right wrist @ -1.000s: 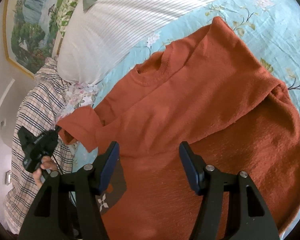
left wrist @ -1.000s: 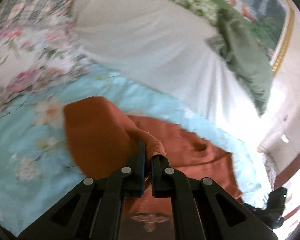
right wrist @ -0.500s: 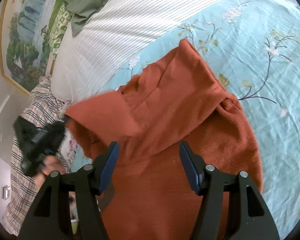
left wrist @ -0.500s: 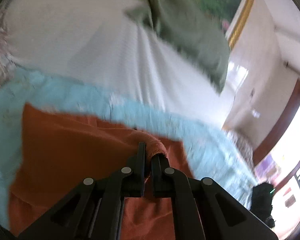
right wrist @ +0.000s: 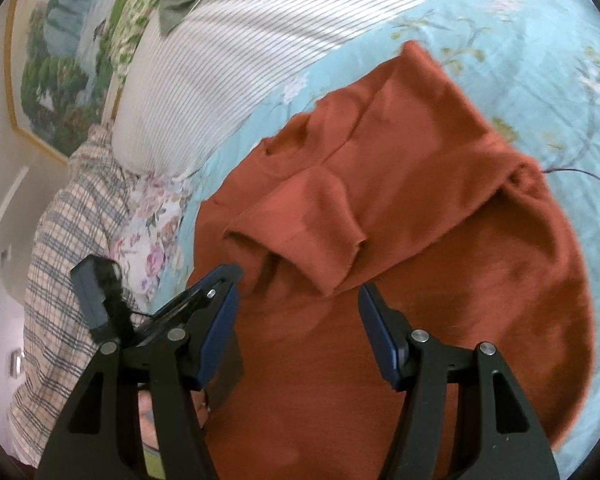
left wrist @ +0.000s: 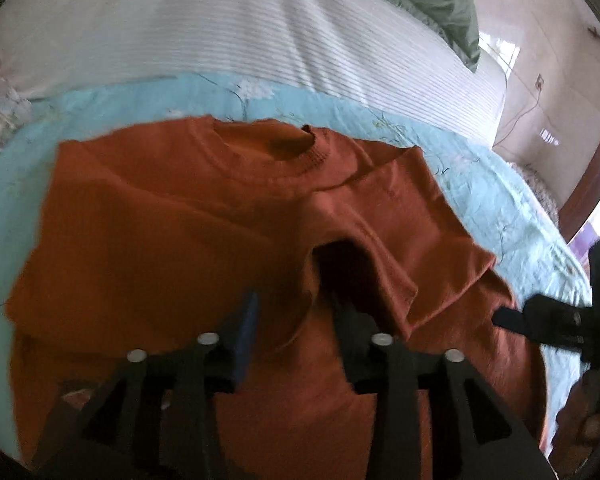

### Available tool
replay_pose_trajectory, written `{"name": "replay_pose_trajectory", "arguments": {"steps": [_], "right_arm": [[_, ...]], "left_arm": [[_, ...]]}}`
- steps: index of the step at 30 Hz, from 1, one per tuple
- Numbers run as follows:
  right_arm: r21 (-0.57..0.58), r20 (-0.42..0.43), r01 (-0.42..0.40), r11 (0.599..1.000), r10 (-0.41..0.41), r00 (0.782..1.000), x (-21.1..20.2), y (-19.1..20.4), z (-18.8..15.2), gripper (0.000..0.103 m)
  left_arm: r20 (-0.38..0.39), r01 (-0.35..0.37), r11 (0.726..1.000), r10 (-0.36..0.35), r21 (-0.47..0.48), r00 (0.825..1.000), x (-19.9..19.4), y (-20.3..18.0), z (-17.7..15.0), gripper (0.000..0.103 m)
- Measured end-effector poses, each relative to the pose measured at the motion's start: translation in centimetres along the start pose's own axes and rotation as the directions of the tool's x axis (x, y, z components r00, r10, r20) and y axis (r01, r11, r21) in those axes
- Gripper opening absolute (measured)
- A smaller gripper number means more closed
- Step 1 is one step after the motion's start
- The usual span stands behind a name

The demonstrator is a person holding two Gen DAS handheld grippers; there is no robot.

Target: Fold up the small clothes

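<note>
My left gripper (left wrist: 292, 312) is opening over the orange sweater (left wrist: 172, 240), its pads clear of the cloth; the sweater lies flat on the blue floral bedsheet (right wrist: 540, 32), one sleeve (right wrist: 300, 220) folded across its chest. My right gripper (right wrist: 298, 304) hangs open above the sweater's lower part, holding nothing.

The orange sweater's (left wrist: 148, 240) hem is cut off at the near edge in both views, and its near part is hidden behind the hand-held gripper frames. The left wrist view is motion-blurred. The right hand-held gripper (left wrist: 540, 320) is cropped at that view's right edge. The framed painting (right wrist: 56, 60) is partly cut off.
</note>
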State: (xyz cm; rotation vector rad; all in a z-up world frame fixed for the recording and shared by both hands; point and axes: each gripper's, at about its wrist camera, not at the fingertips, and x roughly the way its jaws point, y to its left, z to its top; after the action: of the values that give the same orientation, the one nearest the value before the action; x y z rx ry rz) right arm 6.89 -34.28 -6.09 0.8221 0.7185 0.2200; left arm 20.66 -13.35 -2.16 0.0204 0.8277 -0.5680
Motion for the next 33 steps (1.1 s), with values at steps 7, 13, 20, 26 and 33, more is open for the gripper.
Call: {"name": "replay_pose_trajectory", "arguments": {"steps": [7,13,20,26,33], "right_arm": [[-0.218,-0.039,0.175,0.960,-0.188,0.981,4.3,3.1,0.1,0.064],[-0.401,-0.021,0.330,0.854,-0.369,0.929,8.6,4.3,0.6,0.064],[-0.489,0.076,0.428,0.760,-0.452,0.889,9.4,5.2,2.5,0.007],[-0.478,0.336,0.567,0.670,-0.457,0.824,3.0,6.9,3.8,0.007],[-0.479,0.192,0.557,0.679,-0.538,0.821,4.2,2.8,2.0,0.010]], "left_arm": [[0.045,-0.216,0.973,0.220,-0.075,0.975,-5.5,6.1,-3.2,0.045],[-0.030,-0.360,0.907,0.362,-0.220,0.932,-6.3,13.6,-4.1,0.043],[-0.095,-0.450,0.855,0.441,-0.257,0.893,-2.5,17.2,-2.7,0.041],[-0.067,-0.447,0.839,0.450,-0.311,0.891,-2.0,18.3,-2.1,0.043],[-0.009,-0.373,0.833,0.405,-0.408,0.914,-3.2,19.5,-3.2,0.047]]}}
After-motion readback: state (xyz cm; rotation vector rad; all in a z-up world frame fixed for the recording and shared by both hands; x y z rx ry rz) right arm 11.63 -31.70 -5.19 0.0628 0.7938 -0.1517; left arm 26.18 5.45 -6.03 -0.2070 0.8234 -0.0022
